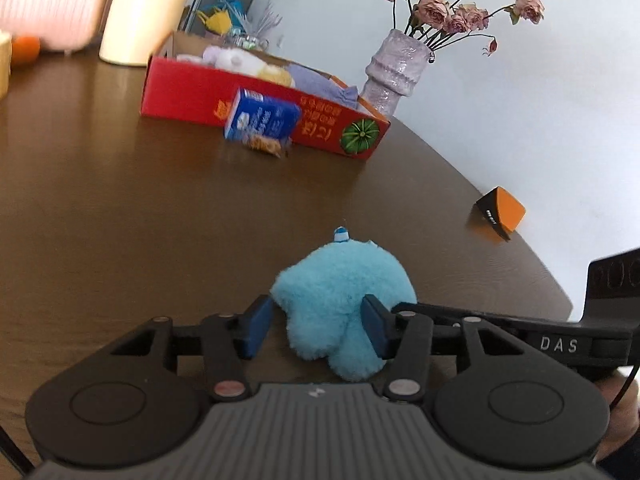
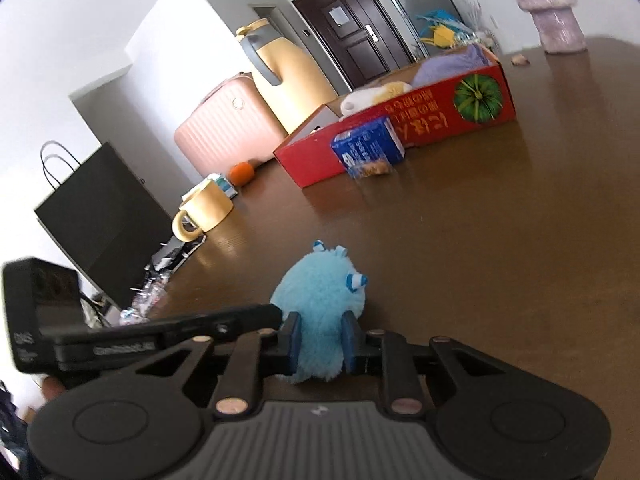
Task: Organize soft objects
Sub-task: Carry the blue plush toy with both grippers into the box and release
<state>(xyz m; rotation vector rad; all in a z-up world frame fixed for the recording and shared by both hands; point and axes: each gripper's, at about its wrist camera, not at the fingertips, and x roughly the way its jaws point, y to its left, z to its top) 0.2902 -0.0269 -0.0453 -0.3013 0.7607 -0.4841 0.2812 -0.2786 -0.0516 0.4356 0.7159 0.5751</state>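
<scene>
A fluffy light-blue plush toy [image 1: 340, 292] lies on the brown table, near me in both views. My right gripper [image 2: 322, 340] is shut on it, with both blue pads pressed into the fur. My left gripper [image 1: 316, 328] stands open around the same toy [image 2: 320, 300]: its right pad touches the fur and its left pad stands clear of it. The right gripper's black finger [image 1: 480, 320] reaches in from the right in the left wrist view. Farther back sits a red cardboard box [image 1: 248, 96] holding a white-and-yellow plush [image 1: 244, 62] and a lavender cloth [image 1: 320, 82].
A blue carton [image 1: 262, 116] and a small snack packet [image 1: 264, 144] lie against the red box's front. A lavender vase [image 1: 394, 72] with dried roses stands behind the box. An orange-and-black block [image 1: 502, 212] sits at the table's right edge. A yellow mug [image 2: 204, 208], an orange [image 2: 242, 172] and a yellow jug [image 2: 288, 80] are at the left.
</scene>
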